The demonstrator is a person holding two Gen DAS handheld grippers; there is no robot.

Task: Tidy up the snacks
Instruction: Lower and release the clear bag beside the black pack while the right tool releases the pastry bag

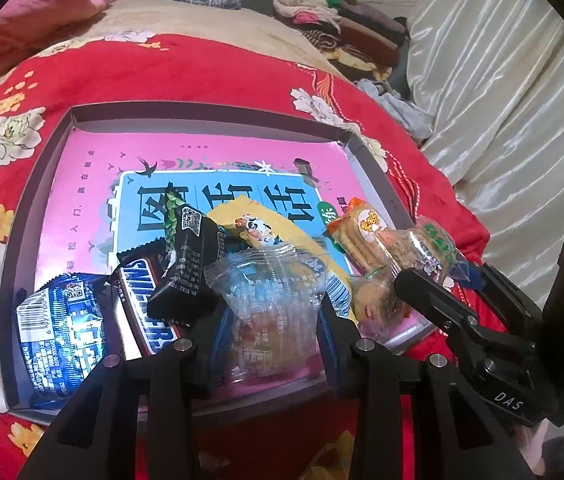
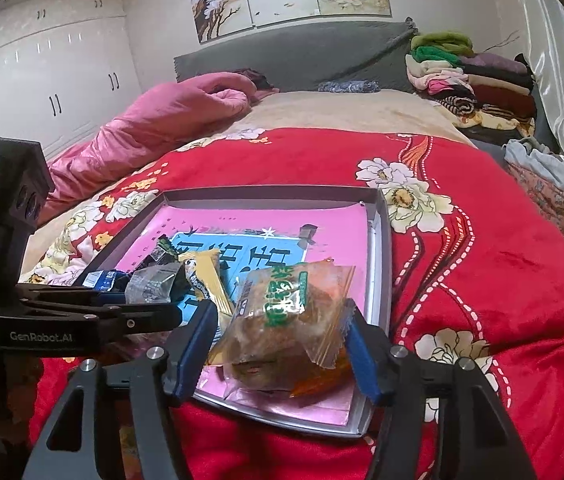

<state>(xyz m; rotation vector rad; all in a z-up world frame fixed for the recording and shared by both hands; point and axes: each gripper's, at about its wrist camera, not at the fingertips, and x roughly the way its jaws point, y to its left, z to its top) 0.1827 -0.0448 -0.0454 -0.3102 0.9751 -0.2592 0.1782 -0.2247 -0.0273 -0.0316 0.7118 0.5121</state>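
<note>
A shallow grey box with a pink and blue printed floor lies on the red floral bedspread. Several snack packets are piled along its near side: a blue packet, a Snickers bar, a black packet, a yellow packet and a cracker pack. My left gripper is shut on a clear pastry packet over the box. My right gripper is shut on a green-labelled pastry packet above the box's near right corner; that packet also shows in the left wrist view.
The box's rim stands low all round. A pink quilt lies at the far left of the bed. A stack of folded clothes sits at the far right by a pale curtain. White wardrobes line the left wall.
</note>
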